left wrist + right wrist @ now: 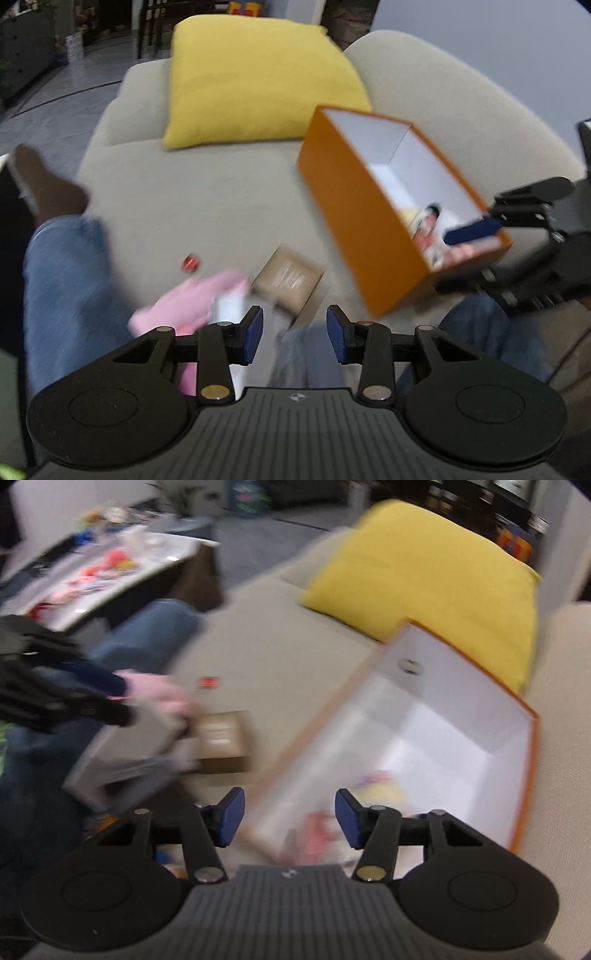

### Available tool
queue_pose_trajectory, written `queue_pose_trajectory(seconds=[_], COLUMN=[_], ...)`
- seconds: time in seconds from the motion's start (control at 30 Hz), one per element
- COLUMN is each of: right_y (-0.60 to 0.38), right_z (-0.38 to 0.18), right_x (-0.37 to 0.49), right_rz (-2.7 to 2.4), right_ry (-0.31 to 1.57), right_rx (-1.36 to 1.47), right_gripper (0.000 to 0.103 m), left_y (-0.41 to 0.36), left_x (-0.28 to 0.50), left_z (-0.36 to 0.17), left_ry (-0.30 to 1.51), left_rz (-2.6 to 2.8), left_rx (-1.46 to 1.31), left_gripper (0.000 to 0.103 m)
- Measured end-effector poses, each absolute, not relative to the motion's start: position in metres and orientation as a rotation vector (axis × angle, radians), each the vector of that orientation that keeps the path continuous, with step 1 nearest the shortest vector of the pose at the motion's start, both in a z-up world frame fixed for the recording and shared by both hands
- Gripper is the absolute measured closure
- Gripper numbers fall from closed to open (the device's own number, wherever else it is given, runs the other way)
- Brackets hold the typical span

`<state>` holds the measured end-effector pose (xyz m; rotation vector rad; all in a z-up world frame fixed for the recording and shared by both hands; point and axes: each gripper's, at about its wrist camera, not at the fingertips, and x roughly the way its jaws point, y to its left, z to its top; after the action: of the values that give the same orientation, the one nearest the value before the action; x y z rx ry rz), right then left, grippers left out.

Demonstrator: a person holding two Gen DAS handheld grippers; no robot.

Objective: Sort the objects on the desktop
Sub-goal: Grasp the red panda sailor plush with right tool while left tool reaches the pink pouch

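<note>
Left tool [294, 334]: fingers spread, nothing between them, hovering over the person's lap.
Pink item [188, 302]: just ahead of the left tool, blurred (identity unclear); a blind pinch could miss it.
Brown box [288, 280]: on the sofa beside the pink item, easily knocked.
Right tool [290, 818]: spread wide, astride the near wall of the orange box [347, 206], not pinching it.
Risk: the tilted box could tip and spill its contents.
Yellow cushion [258, 74]: farthest, clear.

Orange box [354, 229] with white inside, yellow cushion [258, 77] on a beige sofa [192, 206], pink item [184, 302], brown carton [290, 280].
</note>
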<state>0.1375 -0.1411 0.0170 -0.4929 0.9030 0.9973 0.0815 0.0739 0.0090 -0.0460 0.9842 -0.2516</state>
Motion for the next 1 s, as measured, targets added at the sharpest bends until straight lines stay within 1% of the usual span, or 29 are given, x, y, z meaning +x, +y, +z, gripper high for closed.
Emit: queue_pose_trajectory(seconds=[0.13,0.23,0.37,0.57,0.73,0.77,0.8,0.83,0.9,0.93,1.0], right_y=[-0.124,-0.107,-0.085,-0.059,-0.038,-0.035,-0.032,-0.030,-0.028,-0.027,-0.029], right_z=[-0.005,-0.031,-0.060,-0.083,-0.103,-0.106,-0.110,-0.115,-0.119,-0.120,-0.117], right_x=[0.090,0.072,0.051,0.047,0.048,0.047,0.047,0.048,0.047,0.047,0.045], right_rz=[1.127,1.198,1.260,1.302,1.365,1.371,1.373,1.372,1.361,1.358,1.356], right_ry=[0.933,0.984,1.013,1.034,1.096,1.102,1.109,1.117,1.134,1.138,1.127], right_rx=[-0.567,-0.641,-0.798,-0.942,-1.025,-1.044,-1.060,-1.070,-1.079,-1.083,-1.099], right_gripper=[0.047,0.047,0.046,0.046,0.046,0.045,0.041,0.040,0.039,0.040,0.048], left_y=[0.088,0.099,0.103,0.108,0.115,0.115,0.116,0.116,0.117,0.117,0.120], left_x=[0.052,0.038,0.032,0.019,0.021,0.022,0.023,0.024,0.026,0.027,0.029], left_z=[0.002,-0.004,-0.026,-0.038,-0.039,-0.040,-0.040,-0.040,-0.038,-0.036,-0.031], left_ry=[1.002,1.016,1.078,1.095,1.094,1.094,1.094,1.093,1.086,1.081,1.062], left_rz=[-0.204,-0.177,-0.169,-0.186,-0.201,-0.205,-0.208,-0.214,-0.223,-0.228,-0.237], left_rx=[-0.057,-0.056,-0.033,-0.027,-0.042,-0.046,-0.049,-0.048,-0.038,-0.031,-0.009], left_gripper=[0.056,0.055,0.055,0.055,0.055,0.055,0.055,0.055,0.055,0.055,0.055])
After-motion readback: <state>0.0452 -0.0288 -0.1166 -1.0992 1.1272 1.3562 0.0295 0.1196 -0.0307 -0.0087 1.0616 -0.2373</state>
